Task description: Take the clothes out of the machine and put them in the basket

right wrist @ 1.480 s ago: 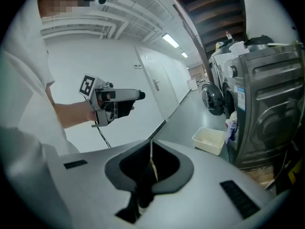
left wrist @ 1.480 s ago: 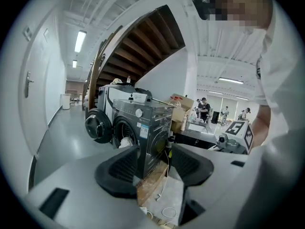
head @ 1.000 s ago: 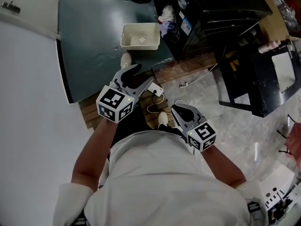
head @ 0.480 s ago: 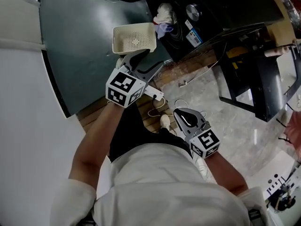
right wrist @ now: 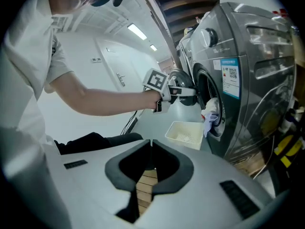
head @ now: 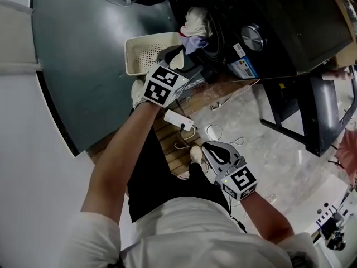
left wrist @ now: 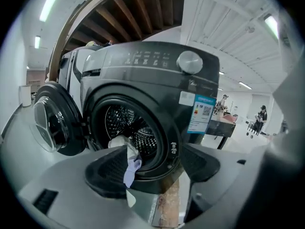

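A dark front-loading washing machine stands with its round door swung open. White and lavender clothes hang out of the drum opening and show as a drooping bundle of clothes over its lip. A cream plastic basket sits on the floor just left of the opening. My left gripper reaches over the basket toward the clothes; its jaws have just been opening and stand open with nothing gripped. My right gripper hangs back near my knees, shut and empty.
A white power strip and thin cables lie on wooden floor boards between the grippers. A black metal stand stands at the right. A dark teal mat lies under the basket. My shoe is beside the right gripper.
The left gripper has travelled from beside my body up to the basket and drum opening, and its jaws have spread wider. The right gripper has dropped slightly and stayed shut.
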Demonstrator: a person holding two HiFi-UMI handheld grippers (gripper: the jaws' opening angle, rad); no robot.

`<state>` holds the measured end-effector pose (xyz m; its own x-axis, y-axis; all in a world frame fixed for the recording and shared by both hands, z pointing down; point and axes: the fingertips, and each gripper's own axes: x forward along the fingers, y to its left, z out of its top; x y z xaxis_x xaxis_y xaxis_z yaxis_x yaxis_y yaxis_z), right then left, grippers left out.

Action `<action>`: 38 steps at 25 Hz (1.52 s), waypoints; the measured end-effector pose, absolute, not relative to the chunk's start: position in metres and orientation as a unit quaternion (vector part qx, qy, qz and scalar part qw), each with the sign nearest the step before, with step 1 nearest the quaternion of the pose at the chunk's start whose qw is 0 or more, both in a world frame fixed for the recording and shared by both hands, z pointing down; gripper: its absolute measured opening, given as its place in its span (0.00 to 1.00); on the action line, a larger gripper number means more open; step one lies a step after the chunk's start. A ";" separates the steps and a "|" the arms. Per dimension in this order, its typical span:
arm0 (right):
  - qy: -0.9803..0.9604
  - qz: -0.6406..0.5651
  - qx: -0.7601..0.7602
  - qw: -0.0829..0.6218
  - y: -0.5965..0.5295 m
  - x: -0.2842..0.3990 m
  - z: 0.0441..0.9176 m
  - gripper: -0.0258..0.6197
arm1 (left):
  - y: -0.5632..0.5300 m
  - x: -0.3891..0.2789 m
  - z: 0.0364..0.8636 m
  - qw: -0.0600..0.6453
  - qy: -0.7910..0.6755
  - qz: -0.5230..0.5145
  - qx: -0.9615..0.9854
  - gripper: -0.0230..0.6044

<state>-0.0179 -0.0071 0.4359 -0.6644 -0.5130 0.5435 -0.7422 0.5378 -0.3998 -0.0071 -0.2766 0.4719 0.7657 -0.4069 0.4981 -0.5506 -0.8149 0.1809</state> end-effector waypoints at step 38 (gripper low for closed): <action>-0.801 0.367 0.436 0.183 -0.081 -0.014 0.547 0.07 | -0.478 0.110 0.738 0.105 -0.267 0.398 0.871 0.68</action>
